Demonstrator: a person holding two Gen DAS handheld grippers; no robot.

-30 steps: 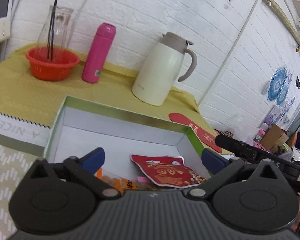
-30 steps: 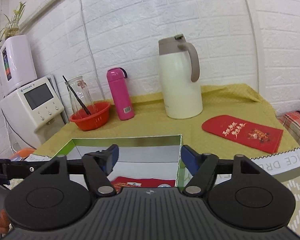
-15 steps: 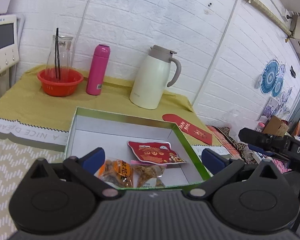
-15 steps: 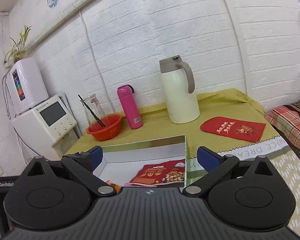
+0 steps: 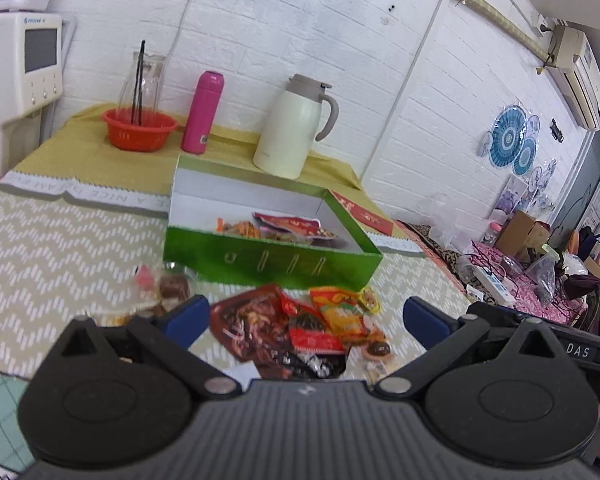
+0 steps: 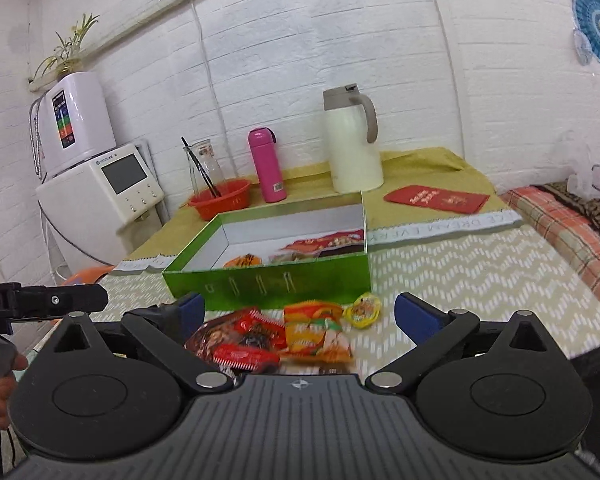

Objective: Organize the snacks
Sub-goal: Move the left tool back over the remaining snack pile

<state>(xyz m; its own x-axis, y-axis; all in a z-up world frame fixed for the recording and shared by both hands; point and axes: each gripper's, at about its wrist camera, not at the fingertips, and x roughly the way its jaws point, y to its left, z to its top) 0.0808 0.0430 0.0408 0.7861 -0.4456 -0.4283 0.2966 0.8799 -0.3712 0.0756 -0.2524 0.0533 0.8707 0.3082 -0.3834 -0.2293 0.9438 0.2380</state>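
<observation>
A green box (image 5: 272, 258) with a white inside stands on the table; it shows in the right wrist view too (image 6: 268, 278). A few snack packets (image 5: 288, 228) lie in it. A pile of loose snack packets (image 5: 300, 328) lies on the cloth in front of the box, also seen in the right wrist view (image 6: 284, 336). More wrapped sweets (image 5: 162, 288) lie to the left. My left gripper (image 5: 304, 316) is open and empty above the pile. My right gripper (image 6: 298, 312) is open and empty above the same pile.
At the back stand a cream jug (image 5: 296, 128), a pink flask (image 5: 202, 112) and a red bowl with a glass carafe (image 5: 140, 128). A red envelope (image 6: 436, 199) lies right of the box. A white appliance (image 6: 100, 196) stands at the left.
Both grippers have pulled back from over the box toward the table's front. The loose snack pile has come into view between the fingers.
</observation>
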